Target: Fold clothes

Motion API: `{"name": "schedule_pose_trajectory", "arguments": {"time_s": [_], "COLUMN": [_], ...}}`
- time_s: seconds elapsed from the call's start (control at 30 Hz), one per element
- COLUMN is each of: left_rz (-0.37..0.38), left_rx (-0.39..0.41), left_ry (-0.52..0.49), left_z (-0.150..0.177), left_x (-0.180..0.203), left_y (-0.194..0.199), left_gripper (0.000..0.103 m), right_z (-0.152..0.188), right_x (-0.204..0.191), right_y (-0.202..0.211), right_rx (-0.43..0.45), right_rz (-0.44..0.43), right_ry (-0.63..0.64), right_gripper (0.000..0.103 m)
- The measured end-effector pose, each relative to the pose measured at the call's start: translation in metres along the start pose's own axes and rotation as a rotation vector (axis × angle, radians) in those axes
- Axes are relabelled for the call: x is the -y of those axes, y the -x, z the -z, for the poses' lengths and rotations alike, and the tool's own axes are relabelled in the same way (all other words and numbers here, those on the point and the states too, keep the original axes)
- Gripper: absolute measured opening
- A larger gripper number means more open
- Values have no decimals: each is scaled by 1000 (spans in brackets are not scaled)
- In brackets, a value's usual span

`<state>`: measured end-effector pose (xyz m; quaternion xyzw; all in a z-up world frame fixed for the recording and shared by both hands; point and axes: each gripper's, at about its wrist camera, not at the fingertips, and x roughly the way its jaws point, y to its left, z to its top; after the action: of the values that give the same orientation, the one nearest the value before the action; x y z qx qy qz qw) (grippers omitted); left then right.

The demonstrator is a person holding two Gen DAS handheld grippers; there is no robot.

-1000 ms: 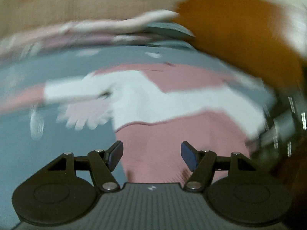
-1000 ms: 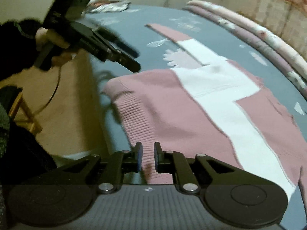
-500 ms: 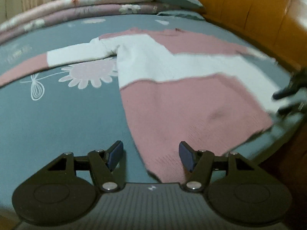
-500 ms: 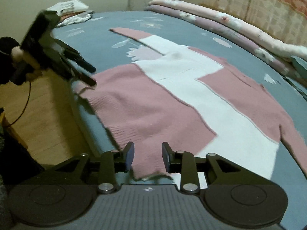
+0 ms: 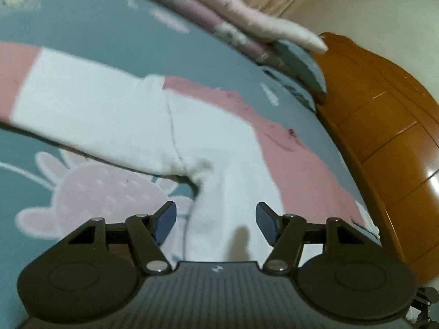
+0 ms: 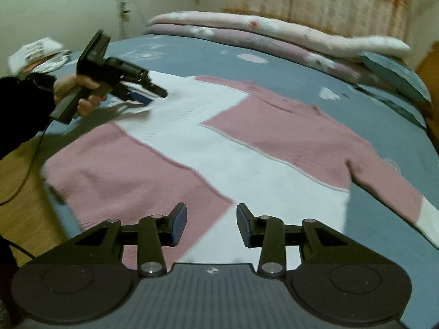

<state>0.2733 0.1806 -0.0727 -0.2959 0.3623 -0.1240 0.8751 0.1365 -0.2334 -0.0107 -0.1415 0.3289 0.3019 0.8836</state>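
A pink and white sweater (image 6: 219, 148) lies spread flat on the blue-grey bed sheet (image 6: 301, 76), sleeves out to both sides. My left gripper (image 5: 216, 219) is open and low over the white part of the sweater (image 5: 219, 142), just below the armpit where the white sleeve (image 5: 82, 104) joins the body. In the right wrist view a hand holds the left gripper (image 6: 153, 97) at the sweater's far left side. My right gripper (image 6: 211, 222) hovers over the near hem, where pink meets white. Its jaws are opening and the pads grip nothing.
Folded floral quilts (image 6: 274, 35) and a blue pillow (image 6: 392, 76) line the far side of the bed. A wooden headboard (image 5: 384, 137) stands to the right. The bed's left edge drops to a wooden floor (image 6: 19, 170), where a cable trails.
My right gripper went from shut at the hem to open and shifted right along it. My left gripper travelled from the hem corner up to the sleeve's armpit.
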Motion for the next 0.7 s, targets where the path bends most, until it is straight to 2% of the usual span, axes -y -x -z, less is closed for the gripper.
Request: {"name": "schedule_pose_trajectory", "arguments": {"time_s": [0.03,0.07,0.1,0.13,0.17,0.23,0.33,0.43,0.47,0.53,0.6,0.67,0.7], "left_rz": [21,37,56,66,43,28,-55,-128,-152,-208,-184,-84,-35], "left_rx": [3,-1,-4,-17,-28,-12,23,-27,-50,-42,-16,-29,-56], "left_ry": [15,32,58,91,128,152,98,102,104,20,-70,-127,-167], "left_z": [-3,-6,-8,-11,-12,-12,-17,-20,-21,-26,-31,-33,-30], "left_x": [-3,-5,-8,-13,-17,-19,-13,-10,-10,6,30,57,72], "left_y": [-4,-8,-13,-18,-23,-23,-11,-1,2,12,20,15,8], "left_gripper": [62,56,44,20,8,7,7,16,11,11,19,36,38], "right_z": [-1,-3,-5,-7,-9,-15,-21,-28,-30,-37,-44,-51,-55], "right_x": [6,11,17,23,28,38,51,63,68,78,90,102,108], "right_y": [-1,-2,-4,-6,-8,-13,-18,-18,-18,-17,-24,-39,-46], "right_rx": [-3,-5,-8,-10,-10,-9,-15,-36,-42,-50,-47,-39,-35], "right_rz": [6,11,15,20,18,15,29,50,61,78,77,67,63], "right_ry": [-13,-26,-43,-59,-74,-107,-133,-138,-141,-152,-187,-233,-257], "right_gripper": [44,44,45,44,44,44,44,46,47,51,59,65,65]}}
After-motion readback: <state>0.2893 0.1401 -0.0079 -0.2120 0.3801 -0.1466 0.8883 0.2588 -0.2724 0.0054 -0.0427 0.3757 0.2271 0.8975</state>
